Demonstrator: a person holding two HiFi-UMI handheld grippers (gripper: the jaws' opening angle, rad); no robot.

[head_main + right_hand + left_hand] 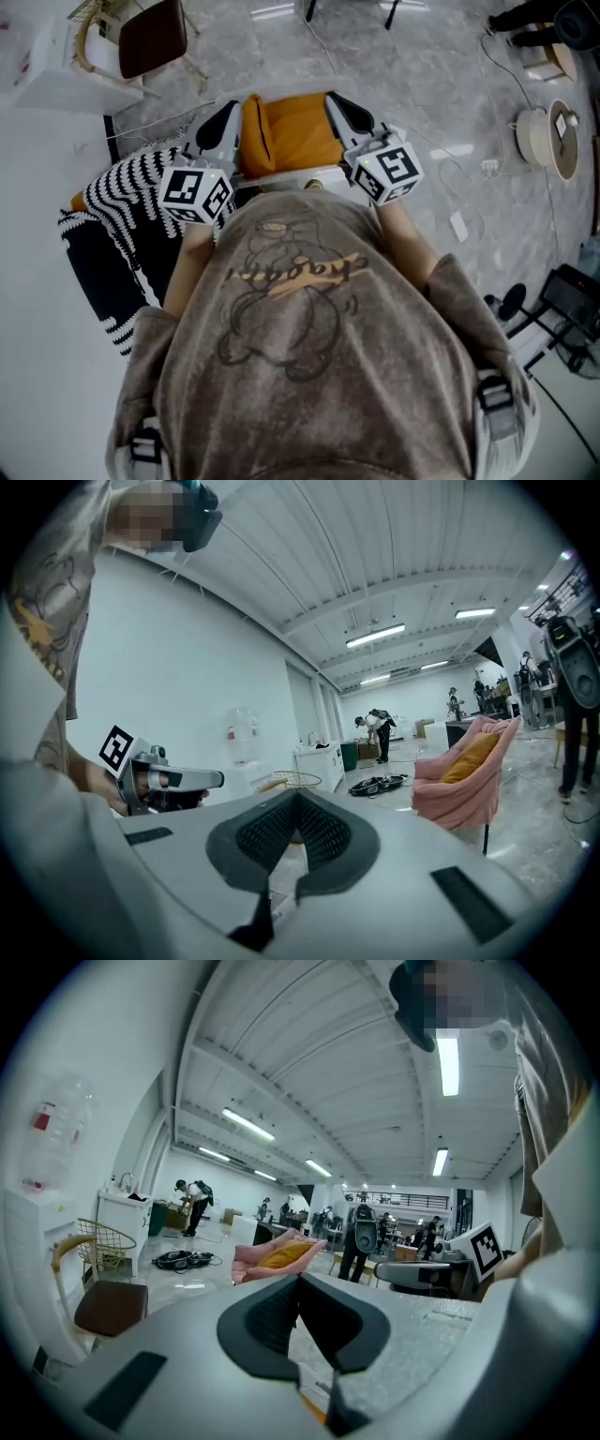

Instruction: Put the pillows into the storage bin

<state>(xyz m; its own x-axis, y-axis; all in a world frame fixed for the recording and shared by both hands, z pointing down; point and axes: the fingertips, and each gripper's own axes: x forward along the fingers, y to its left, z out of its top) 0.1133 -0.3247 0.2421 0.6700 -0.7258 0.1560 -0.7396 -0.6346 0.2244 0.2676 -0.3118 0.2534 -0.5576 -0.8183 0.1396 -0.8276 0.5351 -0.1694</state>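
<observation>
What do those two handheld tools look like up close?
The left gripper and right gripper are light grey shells with black textured jaw pads. Each carries a white cube of black square markers. The person wears a grey-brown printed T-shirt.

The person wears a mottled grey-brown short-sleeved T-shirt [309, 328] printed with a cartoon bear outline and orange lettering. The left gripper [228, 111] and right gripper [339, 103] are pale grey plastic with black tips, each bearing a white cube of black square markers.
</observation>
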